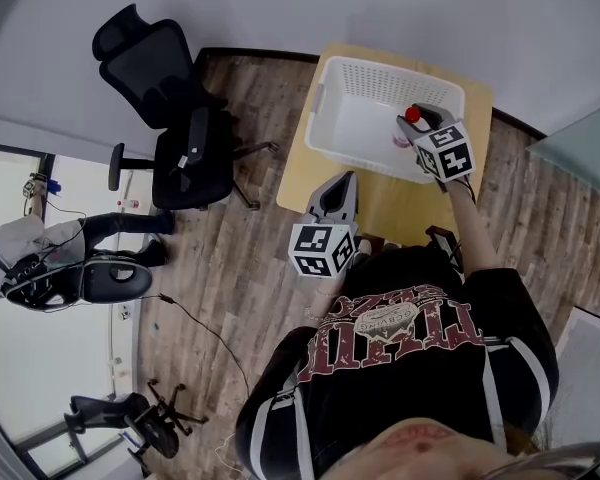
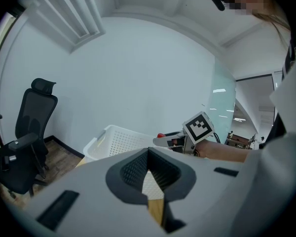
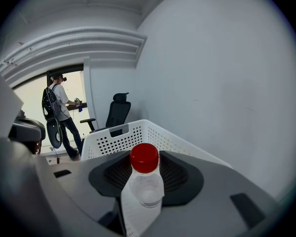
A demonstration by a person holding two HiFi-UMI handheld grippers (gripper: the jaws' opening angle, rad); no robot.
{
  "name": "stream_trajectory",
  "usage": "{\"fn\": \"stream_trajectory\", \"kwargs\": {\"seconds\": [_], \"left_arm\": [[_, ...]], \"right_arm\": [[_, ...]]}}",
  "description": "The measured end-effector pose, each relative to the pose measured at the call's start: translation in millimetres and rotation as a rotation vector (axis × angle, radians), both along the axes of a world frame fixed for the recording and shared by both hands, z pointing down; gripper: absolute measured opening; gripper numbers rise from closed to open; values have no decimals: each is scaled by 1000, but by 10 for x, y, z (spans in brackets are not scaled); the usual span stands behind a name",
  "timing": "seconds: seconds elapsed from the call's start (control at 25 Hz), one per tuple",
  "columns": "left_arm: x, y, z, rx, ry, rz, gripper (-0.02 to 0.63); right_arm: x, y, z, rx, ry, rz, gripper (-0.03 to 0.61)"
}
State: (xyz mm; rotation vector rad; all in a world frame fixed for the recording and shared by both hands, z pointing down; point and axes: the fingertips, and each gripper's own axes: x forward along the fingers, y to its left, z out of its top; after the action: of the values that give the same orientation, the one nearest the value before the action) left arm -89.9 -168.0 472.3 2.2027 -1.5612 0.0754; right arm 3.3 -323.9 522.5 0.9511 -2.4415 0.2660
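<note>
A white perforated basket (image 1: 380,108) stands on a small wooden table (image 1: 400,208) against the wall. My right gripper (image 1: 412,128) hangs over the basket's right side, shut on a clear plastic bottle (image 1: 408,126) with a red cap. In the right gripper view the bottle (image 3: 144,184) stands upright between the dark pads (image 3: 180,174), with the basket (image 3: 121,135) just beyond. My left gripper (image 1: 342,183) hovers at the table's near left edge, its jaws shut with nothing in them. The left gripper view shows the basket (image 2: 116,142) and the right gripper (image 2: 165,141) ahead.
A black office chair (image 1: 175,118) stands on the wood floor left of the table. Further left a person (image 1: 50,253) stands by another chair base (image 1: 145,418), and a thin cable (image 1: 200,328) runs across the floor. A glass partition (image 1: 580,148) is at the right.
</note>
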Motion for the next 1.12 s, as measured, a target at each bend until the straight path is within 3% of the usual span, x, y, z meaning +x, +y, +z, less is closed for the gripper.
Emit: {"fn": "stream_trajectory", "kwargs": {"seconds": [1.12], "left_arm": [[96, 121, -16, 15, -14, 53, 48]], "right_arm": [[-54, 394, -758, 123, -84, -22, 172]]}}
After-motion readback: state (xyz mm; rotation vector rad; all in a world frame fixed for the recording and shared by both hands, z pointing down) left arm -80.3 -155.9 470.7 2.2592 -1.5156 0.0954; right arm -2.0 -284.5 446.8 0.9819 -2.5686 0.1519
